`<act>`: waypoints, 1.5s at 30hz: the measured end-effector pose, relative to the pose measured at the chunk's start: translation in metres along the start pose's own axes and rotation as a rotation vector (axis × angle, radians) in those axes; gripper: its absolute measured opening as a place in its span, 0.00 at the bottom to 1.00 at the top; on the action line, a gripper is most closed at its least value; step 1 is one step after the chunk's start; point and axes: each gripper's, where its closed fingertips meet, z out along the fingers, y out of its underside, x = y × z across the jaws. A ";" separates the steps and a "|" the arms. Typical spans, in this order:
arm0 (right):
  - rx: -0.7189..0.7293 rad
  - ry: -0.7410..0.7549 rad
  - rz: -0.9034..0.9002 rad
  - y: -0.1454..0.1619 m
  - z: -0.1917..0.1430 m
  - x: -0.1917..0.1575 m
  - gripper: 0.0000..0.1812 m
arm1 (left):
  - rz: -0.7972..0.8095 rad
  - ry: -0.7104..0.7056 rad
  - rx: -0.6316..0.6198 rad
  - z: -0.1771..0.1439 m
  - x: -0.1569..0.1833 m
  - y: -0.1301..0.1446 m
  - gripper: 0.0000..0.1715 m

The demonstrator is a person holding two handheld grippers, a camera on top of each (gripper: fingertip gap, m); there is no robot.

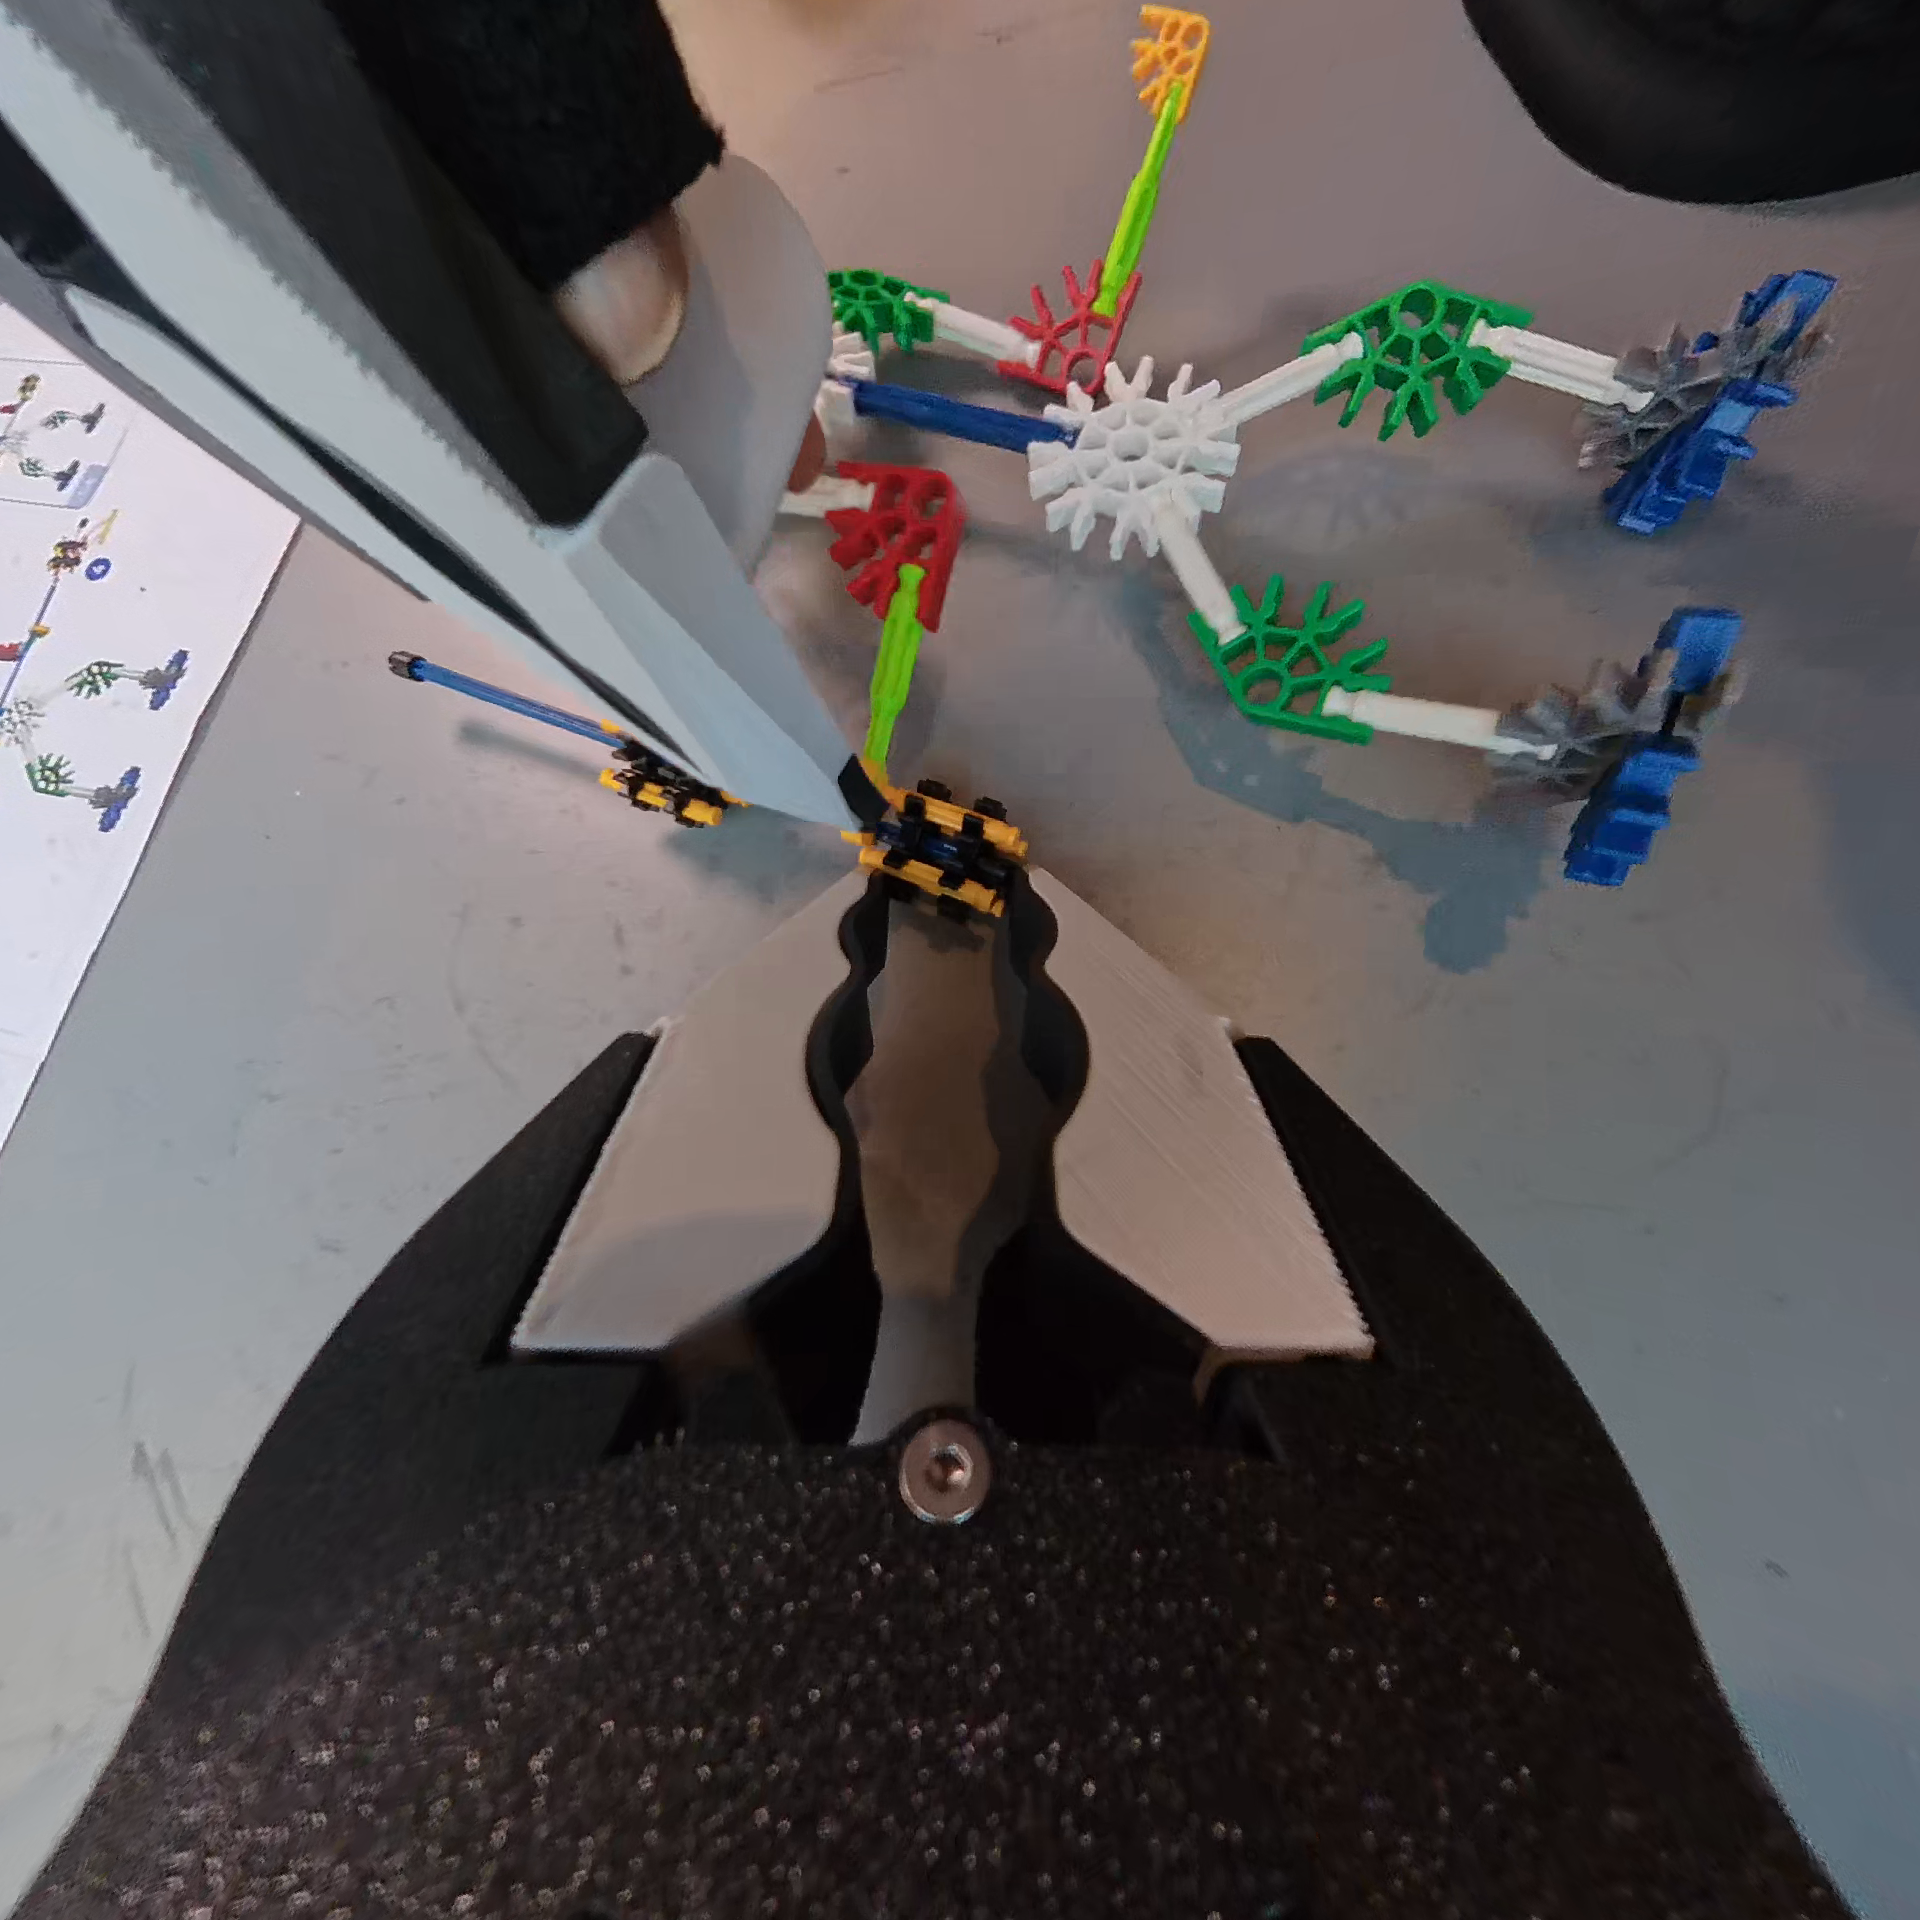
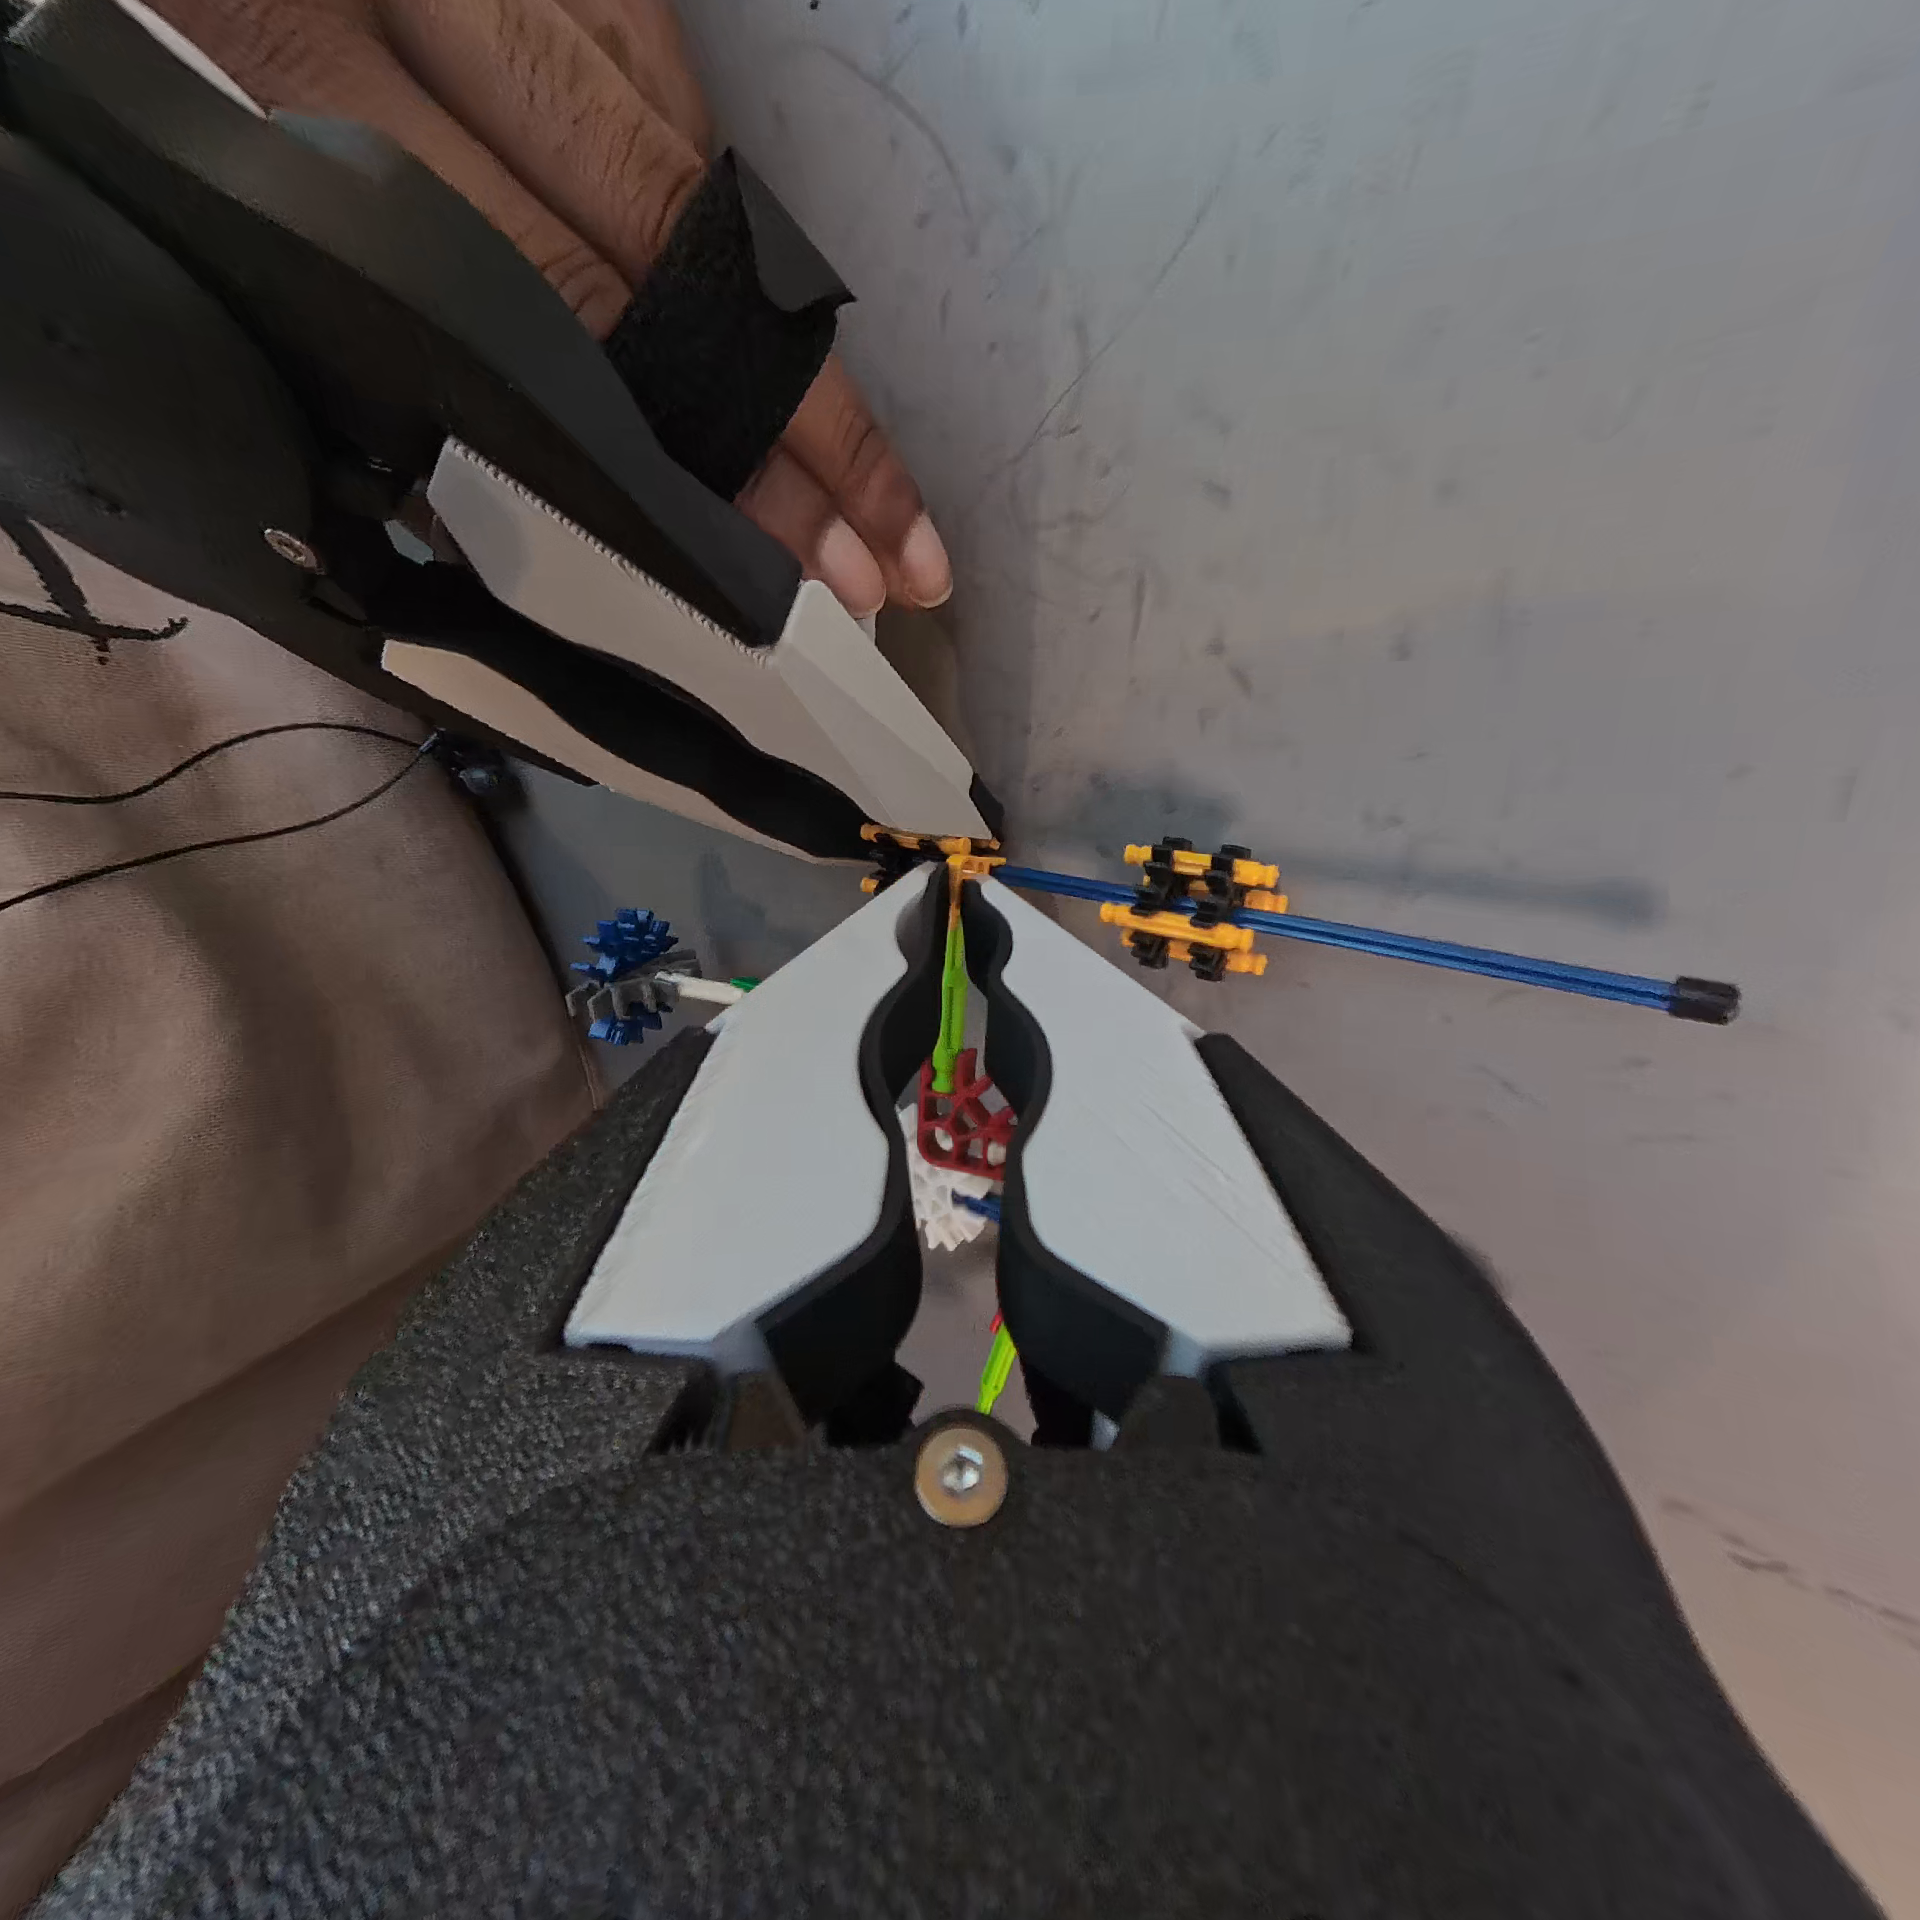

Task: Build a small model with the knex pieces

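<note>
Grippers: two, both with pale grey fingers and black wavy pads, meeting tip to tip over a grey table (image 1: pixel 1351 1143).
Left gripper (image 1: pixel 940 883): jaws nearly closed, pinching a yellow-and-black clip cluster (image 1: pixel 940 844) at the very tips.
Right gripper (image 2: pixel 964 871): jaws drawn almost together, tips clamped on a small yellow connector (image 2: pixel 961 864) at the top of a lime green rod (image 2: pixel 948 1013); in the left wrist view it came in from the upper left, its tip touching the same cluster.
Clip clusters: two counted, the second one (image 2: pixel 1195 909) sat farther along a thin blue rod (image 2: pixel 1455 951) with a black end cap, apart from both grippers.
Toy model (image 1: pixel 1132 457): lay flat on the table beyond the grippers, built round one white snowflake hub.
Green connectors: three.
Red connectors: two.
Blue-and-grey end pieces: two (image 1: pixel 1714 400), at the far right.
Lime green rods: two, one of them topped by a yellow fan connector (image 1: pixel 1174 57).
Dark blue rod: one (image 1: pixel 951 416), joined to the hub.
Hands: one behind each gripper, each with a black strap over the fingers (image 2: pixel 831 488).
Instruction sheet (image 1: pixel 62 623): one, at the left edge of the table, printed with small diagrams.
</note>
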 end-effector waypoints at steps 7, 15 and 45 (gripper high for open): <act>-0.072 0.050 -0.048 0.006 0.001 0.000 0.00 | -0.017 -0.010 -0.009 0.001 0.001 -0.001 0.13; -0.014 0.090 -0.065 0.011 0.003 0.001 0.00 | -0.006 -0.022 -0.010 0.001 0.000 -0.001 0.11; 0.010 0.289 -0.216 0.002 -0.006 0.004 0.03 | -0.068 -0.004 0.007 0.002 -0.002 0.000 0.11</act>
